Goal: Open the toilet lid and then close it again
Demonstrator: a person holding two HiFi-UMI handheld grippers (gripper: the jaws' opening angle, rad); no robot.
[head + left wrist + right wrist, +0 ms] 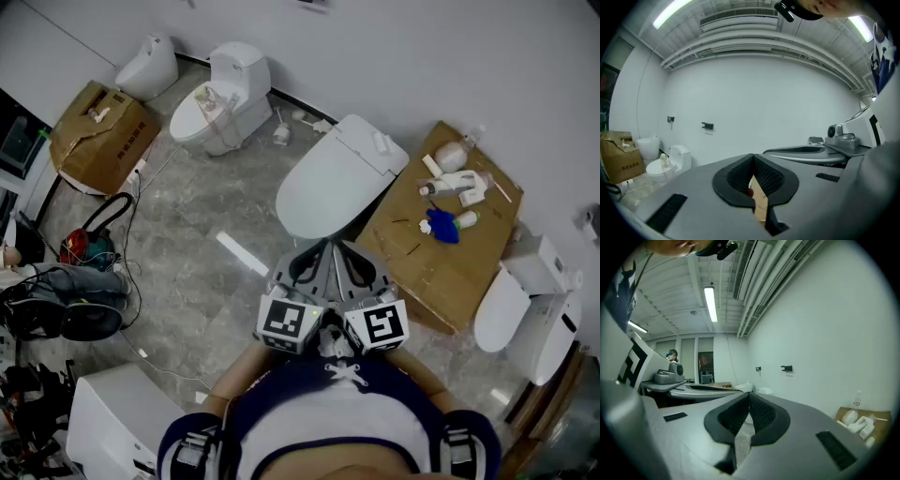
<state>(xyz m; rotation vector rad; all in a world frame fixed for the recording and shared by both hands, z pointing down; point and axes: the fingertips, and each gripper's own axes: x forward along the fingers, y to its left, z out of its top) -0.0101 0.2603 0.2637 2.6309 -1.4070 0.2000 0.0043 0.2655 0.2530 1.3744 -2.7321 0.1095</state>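
Close in front of the person's chest, the left tongs (312, 261) and right tongs (353, 264) are hanging side by side, both fully shut and gripping nothing, probably readying an approach. Just ahead, the toilet lid (328, 187) is lying closed, untouched.

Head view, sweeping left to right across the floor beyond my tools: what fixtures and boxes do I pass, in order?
cardboard box → small toilet with a tank → large toilet, lid closed → second cardboard box with bottles on top → white toilet at the right edge
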